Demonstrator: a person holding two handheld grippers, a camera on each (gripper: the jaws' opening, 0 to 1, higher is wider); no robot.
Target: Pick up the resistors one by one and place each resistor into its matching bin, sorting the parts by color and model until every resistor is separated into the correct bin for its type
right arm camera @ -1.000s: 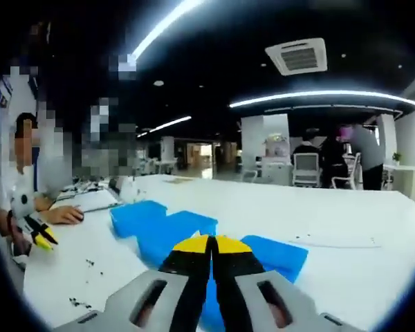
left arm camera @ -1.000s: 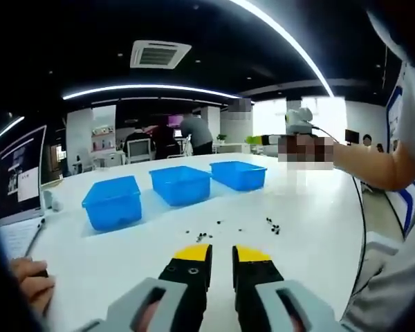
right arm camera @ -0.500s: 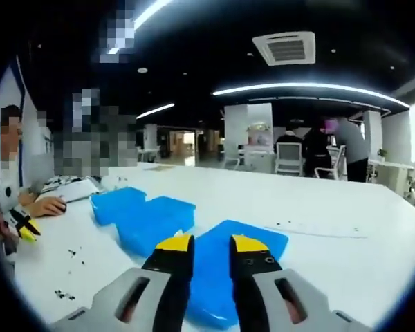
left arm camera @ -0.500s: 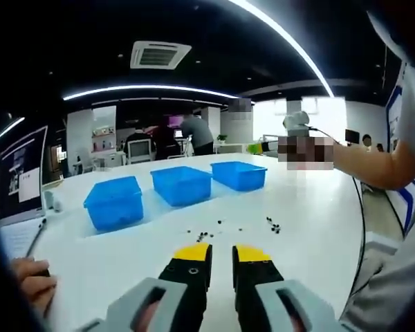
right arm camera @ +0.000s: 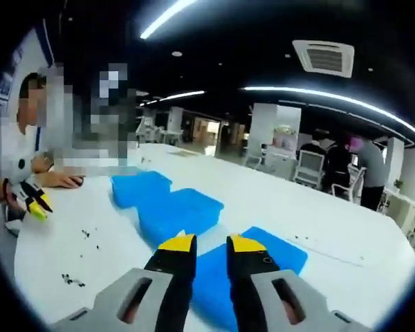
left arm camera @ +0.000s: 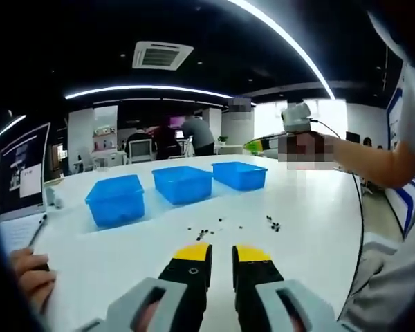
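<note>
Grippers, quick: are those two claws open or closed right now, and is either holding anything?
Left gripper: open, holding nothing.
Right gripper: open, holding nothing, above a blue bin.

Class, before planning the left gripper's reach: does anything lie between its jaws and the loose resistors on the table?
Nothing visible does. In the left gripper view the open left gripper faces the resistors across bare white table; the bins sit beyond them.

Small dark resistors (left arm camera: 206, 232) are scattered loose on the white tabletop. Three open blue bins (left arm camera: 182, 184) are lined up just beyond them.
</note>
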